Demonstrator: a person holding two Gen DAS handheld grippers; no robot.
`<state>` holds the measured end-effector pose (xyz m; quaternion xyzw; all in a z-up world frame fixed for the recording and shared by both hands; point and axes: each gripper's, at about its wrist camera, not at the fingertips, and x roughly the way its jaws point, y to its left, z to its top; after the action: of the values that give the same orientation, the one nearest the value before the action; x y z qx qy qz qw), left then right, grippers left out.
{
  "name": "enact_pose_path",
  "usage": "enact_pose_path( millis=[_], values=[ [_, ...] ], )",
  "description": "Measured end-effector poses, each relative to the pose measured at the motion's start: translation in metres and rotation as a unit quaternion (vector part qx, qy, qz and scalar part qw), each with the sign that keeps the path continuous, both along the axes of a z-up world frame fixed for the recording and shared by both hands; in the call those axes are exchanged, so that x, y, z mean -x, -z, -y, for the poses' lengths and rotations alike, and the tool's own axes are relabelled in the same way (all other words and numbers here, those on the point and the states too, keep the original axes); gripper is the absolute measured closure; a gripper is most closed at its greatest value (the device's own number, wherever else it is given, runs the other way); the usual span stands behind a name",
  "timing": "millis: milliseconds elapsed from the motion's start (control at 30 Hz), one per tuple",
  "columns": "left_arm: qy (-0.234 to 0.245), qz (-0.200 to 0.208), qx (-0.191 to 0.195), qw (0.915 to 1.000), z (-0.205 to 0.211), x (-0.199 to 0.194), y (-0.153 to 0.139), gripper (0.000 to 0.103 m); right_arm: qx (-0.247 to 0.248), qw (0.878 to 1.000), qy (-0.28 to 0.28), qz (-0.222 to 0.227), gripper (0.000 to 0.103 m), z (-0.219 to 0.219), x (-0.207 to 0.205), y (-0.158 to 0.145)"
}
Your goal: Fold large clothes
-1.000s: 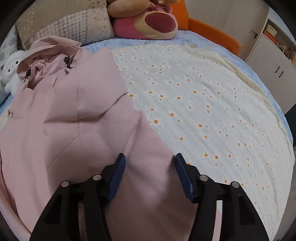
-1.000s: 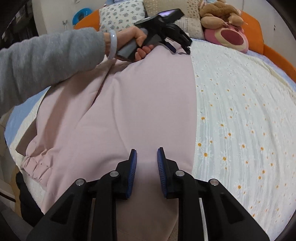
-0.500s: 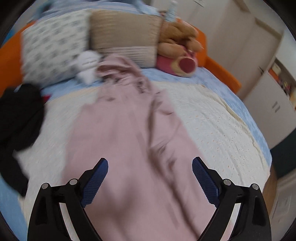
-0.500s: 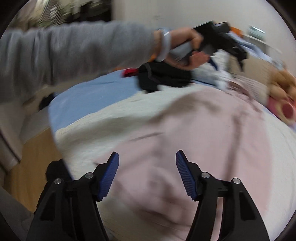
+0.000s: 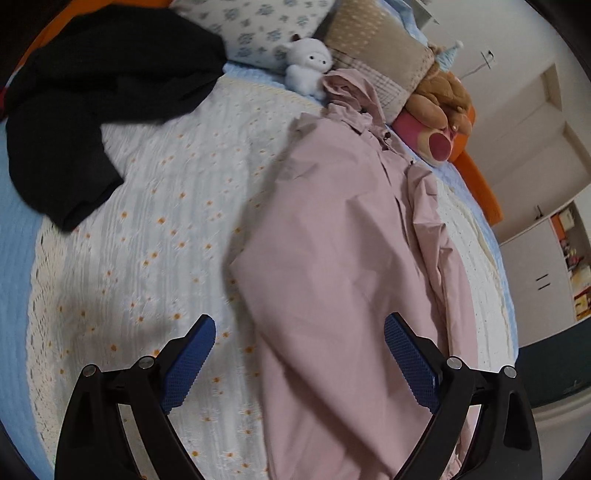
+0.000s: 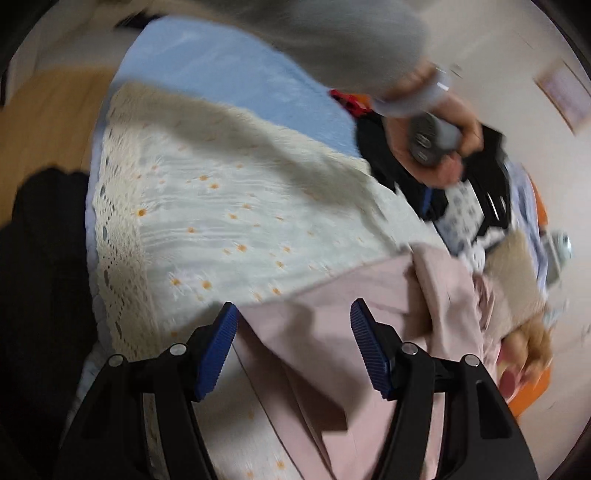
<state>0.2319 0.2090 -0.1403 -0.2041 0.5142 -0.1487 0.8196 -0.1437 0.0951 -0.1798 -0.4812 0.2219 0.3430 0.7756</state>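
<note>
Plainly, the left tool (image 5: 300,360) hangs wide open and empty above the pink jacket (image 5: 343,258) on the bed (image 5: 140,229). Over the jacket's edge, the right tool (image 6: 293,345) is open too, gripping nothing.

A home bedroom. A bed (image 5: 110,280) fills most of the left wrist view, spread with a white daisy-print coverlet (image 5: 155,236) over a light blue quilt (image 5: 14,280). At the top of the frame, pillows (image 5: 255,29) and plush toys (image 5: 306,66) line an orange headboard (image 5: 480,184). White wardrobe cabinets (image 5: 535,280) stand at the right edge. In the right wrist view, wooden flooring (image 6: 40,122) shows at the upper left, beside the bed.
</note>
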Motion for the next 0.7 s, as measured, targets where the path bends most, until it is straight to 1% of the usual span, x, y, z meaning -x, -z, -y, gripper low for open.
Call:
enact_pose_path(
  millis=[33, 67, 100, 133, 200, 267, 300, 333, 367, 400, 433, 467, 500, 567, 600, 633, 667, 700],
  values=[
    [-0.001, -0.001, 0.008, 1.0, -0.006, 0.0, 0.004, 0.009, 0.008, 1.0, 0.001, -0.008, 0.051, -0.005, -0.002, 0.005],
    [-0.002, -0.003, 0.01, 0.9999, -0.01, 0.001, 0.007, 0.009, 0.011, 1.0, 0.003, -0.026, 0.062, -0.007, -0.01, 0.007],
    [-0.003, -0.003, 0.01, 0.9999, -0.015, 0.001, 0.01, 0.009, 0.01, 0.999, 0.006, -0.049, 0.089, -0.008, -0.013, 0.008],
    [-0.002, -0.003, 0.01, 0.9999, -0.017, 0.0, 0.012, 0.009, 0.006, 0.998, 0.011, -0.066, 0.089, -0.009, -0.012, 0.008],
    [-0.003, -0.006, 0.014, 0.9999, -0.023, -0.005, 0.016, 0.009, -0.006, 0.997, 0.017, -0.076, 0.092, -0.006, -0.016, 0.004],
    [-0.005, -0.009, 0.029, 0.9995, -0.025, -0.012, 0.018, 0.009, -0.048, 0.994, 0.026, -0.095, 0.093, 0.002, -0.021, -0.011],
    [-0.006, -0.009, 0.037, 0.9992, -0.026, -0.015, 0.018, 0.009, -0.076, 0.991, 0.034, -0.108, 0.093, 0.01, -0.025, -0.024],
    [-0.007, -0.009, 0.046, 0.9989, -0.025, -0.02, 0.018, 0.009, -0.122, 0.983, 0.044, -0.131, 0.093, 0.022, -0.032, -0.043],
    [-0.006, -0.007, 0.054, 0.9985, -0.025, -0.025, 0.018, 0.009, -0.154, 0.975, 0.05, -0.15, 0.093, 0.029, -0.035, -0.055],
    [-0.006, -0.007, 0.059, 0.9982, -0.022, -0.032, 0.017, 0.009, -0.197, 0.962, 0.06, -0.178, 0.093, 0.043, -0.042, -0.071],
    [-0.007, -0.007, 0.06, 0.9981, -0.021, -0.037, 0.017, 0.009, -0.252, 0.942, 0.07, -0.21, 0.094, 0.064, -0.053, -0.09],
    [-0.01, -0.009, 0.063, 0.9979, -0.018, -0.043, 0.017, 0.009, -0.286, 0.927, 0.068, -0.234, 0.101, 0.079, -0.063, -0.102],
    [-0.012, -0.012, 0.066, 0.9977, -0.016, -0.047, 0.017, 0.009, -0.312, 0.915, 0.066, -0.248, 0.102, 0.091, -0.065, -0.115],
    [-0.01, -0.021, 0.063, 0.9977, -0.009, -0.06, 0.02, 0.009, -0.354, 0.901, 0.064, -0.242, 0.102, 0.118, -0.066, -0.145],
    [-0.009, -0.027, 0.046, 0.9985, -0.004, -0.067, 0.023, 0.009, -0.361, 0.902, 0.066, -0.229, 0.102, 0.126, -0.066, -0.156],
    [-0.008, -0.031, 0.031, 0.999, 0.0, -0.07, 0.026, 0.009, -0.362, 0.906, 0.068, -0.211, 0.102, 0.131, -0.063, -0.163],
    [-0.006, -0.035, 0.018, 0.9992, 0.004, -0.073, 0.029, 0.009, -0.351, 0.914, 0.067, -0.194, 0.102, 0.132, -0.062, -0.165],
    [-0.006, -0.042, 0.01, 0.9991, 0.007, -0.074, 0.034, 0.009, -0.333, 0.921, 0.057, -0.195, 0.1, 0.129, -0.062, -0.162]
  ],
)
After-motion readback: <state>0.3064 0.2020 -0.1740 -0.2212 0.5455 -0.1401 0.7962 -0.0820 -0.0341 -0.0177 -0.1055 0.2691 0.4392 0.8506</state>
